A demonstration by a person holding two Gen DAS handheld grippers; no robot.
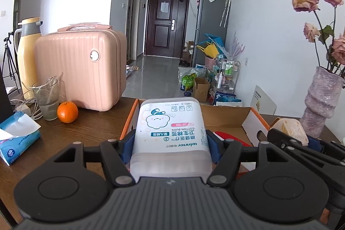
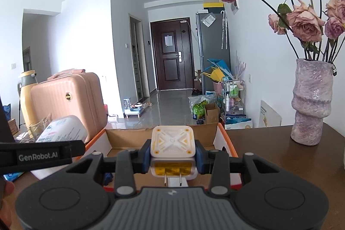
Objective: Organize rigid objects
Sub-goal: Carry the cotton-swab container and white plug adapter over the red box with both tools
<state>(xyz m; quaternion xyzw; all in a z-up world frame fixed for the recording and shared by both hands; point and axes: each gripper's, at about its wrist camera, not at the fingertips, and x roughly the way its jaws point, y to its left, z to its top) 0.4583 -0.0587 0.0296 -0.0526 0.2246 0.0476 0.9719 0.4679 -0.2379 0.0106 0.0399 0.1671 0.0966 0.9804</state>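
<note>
My left gripper [image 1: 170, 143] is shut on a white cotton buds box [image 1: 170, 126] with a cartoon label, held above the near left part of an open cardboard box [image 1: 224, 115] with orange edges. My right gripper [image 2: 172, 156] is shut on a white and yellow plug charger [image 2: 173, 148], prongs toward the camera, above the same cardboard box [image 2: 159, 135]. The right gripper with the charger [image 1: 291, 126] shows at the right of the left wrist view. The cotton buds box [image 2: 62, 128] shows at the left of the right wrist view. A red item [image 1: 224, 135] lies inside the box.
On the brown table stand a pink case [image 1: 82, 70], a yellow thermos [image 1: 28, 53], a glass [image 1: 46, 98], an orange [image 1: 67, 112], a blue tissue pack [image 1: 17, 137] and cables. A purple vase [image 2: 310, 102] with dried roses stands at the right. Floor clutter lies beyond.
</note>
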